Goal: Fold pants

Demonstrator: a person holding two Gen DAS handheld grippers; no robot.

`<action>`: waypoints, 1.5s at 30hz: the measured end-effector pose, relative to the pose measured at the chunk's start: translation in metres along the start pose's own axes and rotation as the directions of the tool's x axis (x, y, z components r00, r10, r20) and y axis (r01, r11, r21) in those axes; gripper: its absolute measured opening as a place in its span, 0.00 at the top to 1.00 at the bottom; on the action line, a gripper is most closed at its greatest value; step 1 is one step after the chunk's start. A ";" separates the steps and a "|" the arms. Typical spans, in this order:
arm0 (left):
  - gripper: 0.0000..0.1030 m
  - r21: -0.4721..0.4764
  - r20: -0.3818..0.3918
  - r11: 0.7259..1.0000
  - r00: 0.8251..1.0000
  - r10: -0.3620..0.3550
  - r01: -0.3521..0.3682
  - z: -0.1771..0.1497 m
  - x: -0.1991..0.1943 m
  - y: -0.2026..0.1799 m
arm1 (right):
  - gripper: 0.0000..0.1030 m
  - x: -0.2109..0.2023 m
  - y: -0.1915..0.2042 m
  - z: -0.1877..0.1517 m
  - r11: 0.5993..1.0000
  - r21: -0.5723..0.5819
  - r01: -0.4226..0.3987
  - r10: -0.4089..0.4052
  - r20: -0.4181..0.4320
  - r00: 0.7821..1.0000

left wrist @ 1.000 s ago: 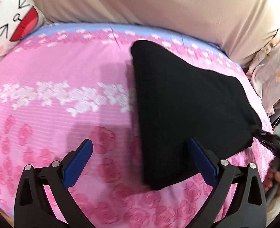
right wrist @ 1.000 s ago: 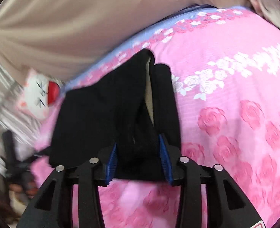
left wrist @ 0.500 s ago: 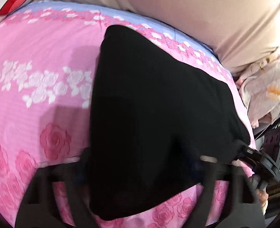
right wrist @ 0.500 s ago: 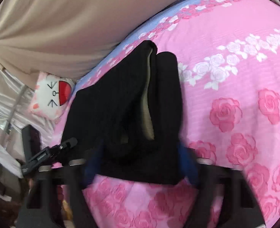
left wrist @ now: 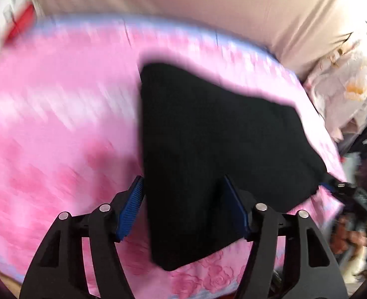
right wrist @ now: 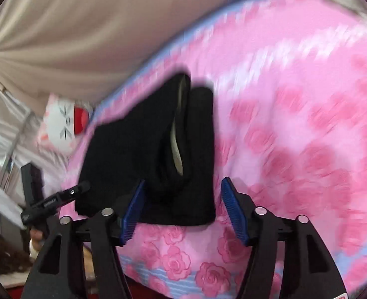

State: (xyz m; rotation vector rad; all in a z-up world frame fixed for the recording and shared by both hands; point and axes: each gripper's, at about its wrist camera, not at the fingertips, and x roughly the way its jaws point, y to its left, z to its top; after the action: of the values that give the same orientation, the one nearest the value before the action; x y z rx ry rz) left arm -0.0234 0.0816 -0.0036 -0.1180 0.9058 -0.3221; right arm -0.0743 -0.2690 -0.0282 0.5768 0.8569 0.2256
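1. The black knitted pants (left wrist: pixel 220 149), already folded into a thick stack, lie on the pink rose-printed bedsheet (left wrist: pixel 59 124) near its front edge, ahead of both your tools.
2. Your left gripper (left wrist: pixel 183 206) has its blue ribbed pads standing apart and opening. The near left corner of the stack sits between them, but the left pad looks just clear of the cloth edge; I judge nothing is clamped.
3. Your right gripper (right wrist: pixel 183 204) is also spread and opening. The near end of the stack, with its open fold showing a pale lining, lies between the pads; the right pad stands clearly off the cloth.
4. The relation that matters: the stack's long axis runs away from you toward the beige curtain (left wrist: pixel 183 12), and each gripper straddles one near corner, left tool on the left edge, right tool on the right. Neither is nearer; any next fold would probably carry the near end forward along that axis.
5. Writing: the left tool, seen in the right wrist view, carries small white lettering, too blurred to read. The white cushion with a red mouth (right wrist: pixel 66 122) shows drawn marks, no words.
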 end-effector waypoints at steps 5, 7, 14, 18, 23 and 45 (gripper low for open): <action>0.11 0.090 0.211 0.989 0.973 0.093 -0.115 0.036 -0.031 -0.035 | 0.96 -0.018 0.057 0.037 0.957 -0.232 0.172 -0.134 0.173 0.976; 0.11 0.101 0.182 0.986 0.977 0.115 -0.135 0.045 -0.004 -0.044 | 0.96 0.003 0.073 0.045 0.941 -0.291 0.176 -0.135 0.157 0.978; 0.08 0.080 -0.001 0.975 0.978 0.207 -0.207 0.037 0.085 -0.012 | 1.00 0.098 0.058 0.048 0.904 -0.346 0.253 -0.268 0.004 0.963; 0.07 0.123 0.018 0.966 0.974 0.226 -0.226 0.036 0.081 -0.014 | 0.92 0.070 0.090 0.066 0.922 -0.340 0.187 -0.183 0.043 0.982; 0.05 0.123 0.028 0.966 0.974 0.226 -0.227 0.035 0.082 -0.014 | 0.93 0.120 0.112 0.077 0.878 -0.433 0.203 -0.238 -0.028 0.971; 0.04 0.123 0.035 0.968 0.976 0.216 -0.219 0.038 0.086 -0.012 | 0.47 0.052 0.067 0.013 0.931 -0.282 0.230 -0.251 -0.041 0.967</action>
State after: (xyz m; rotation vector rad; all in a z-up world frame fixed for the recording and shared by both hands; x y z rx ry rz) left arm 0.0535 0.0405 -0.0423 0.0944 0.8656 -0.1720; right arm -0.0289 -0.1973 -0.0172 0.1996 0.9434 0.1398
